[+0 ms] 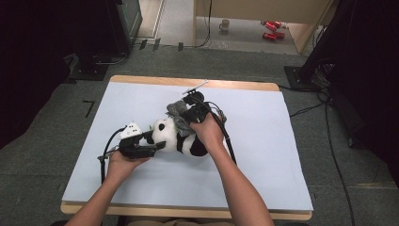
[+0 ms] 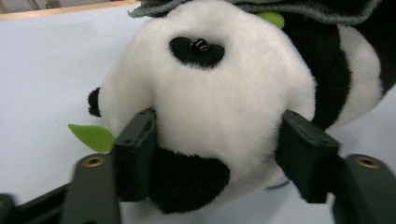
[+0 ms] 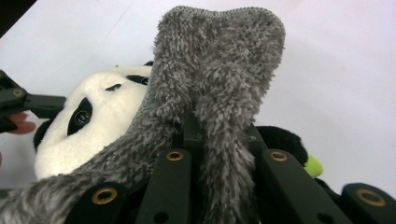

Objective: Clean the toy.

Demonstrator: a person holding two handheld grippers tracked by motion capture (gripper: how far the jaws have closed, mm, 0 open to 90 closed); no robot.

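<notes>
Here, a plush panda (image 1: 181, 137) is lying on its side near the middle of the pale blue table cover (image 1: 263, 155), head toward the person's left. A grey fuzzy cloth (image 3: 219, 60), perhaps a small scarf or sock, is draped over the panda's neck and shoulder.

Right gripper (image 1: 194, 112): jaws together, clamped on a fold of the grey cloth, which is seen standing up between the black fingers in the right gripper view. It is held above the panda's upper body.

Left gripper (image 2: 217, 154): jaws set apart on either side of the panda's head, pads against the white fur at both cheeks; a firm squeeze cannot be confirmed, and little denting of the plush is seen. A green felt leaf (image 2: 92, 136) is seen beside its left jaw.

Step in hand, as judged: the toy is being steadied by the head while the cloth is worked on or off it.

Next move, as judged: the head must be held firmly first, then the cloth drawn along the body without the plush being dragged across the cover.
</notes>
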